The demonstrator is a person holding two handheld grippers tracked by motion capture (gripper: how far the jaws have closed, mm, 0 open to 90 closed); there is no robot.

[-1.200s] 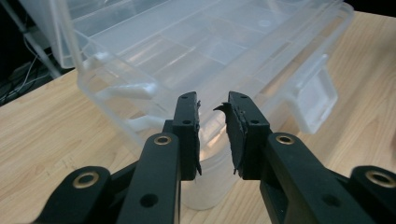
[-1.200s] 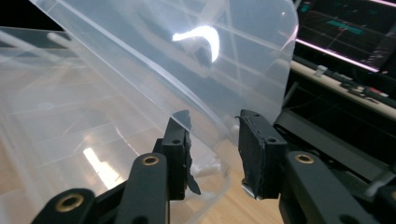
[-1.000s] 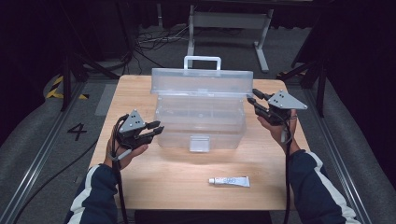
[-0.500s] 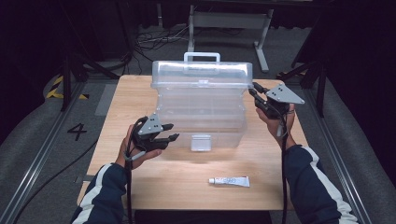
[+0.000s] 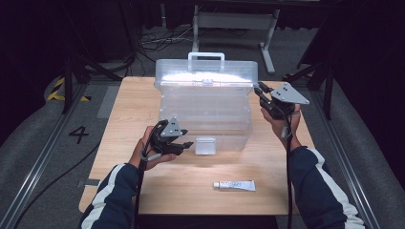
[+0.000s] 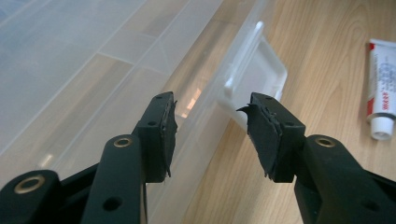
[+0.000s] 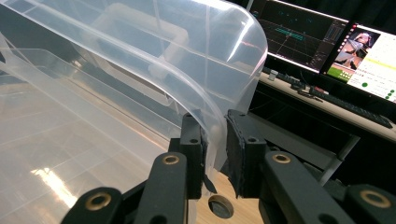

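While my left tongs (image 5: 184, 143) hover low over the pale wooden table (image 5: 124, 119), just beside the front of the clear plastic storage box with its white carry handle (image 5: 205, 102), their jaws stand spread and have just been opening, with nothing pinched between them. In the left gripper view the box's white front latch flap (image 6: 254, 74) sticks out just ahead of the tips, near the right-hand jaw, not gripped. The box sits at the middle of the table, toward its far edge, its curved translucent lid (image 7: 154, 51) lifted. A small white tube with red print (image 5: 234, 185) lies on the table nearer to me, well apart from the box. At the box's right end my right tongs (image 5: 263, 95) have just been closing and pinch the lid's thin rim between their pads.
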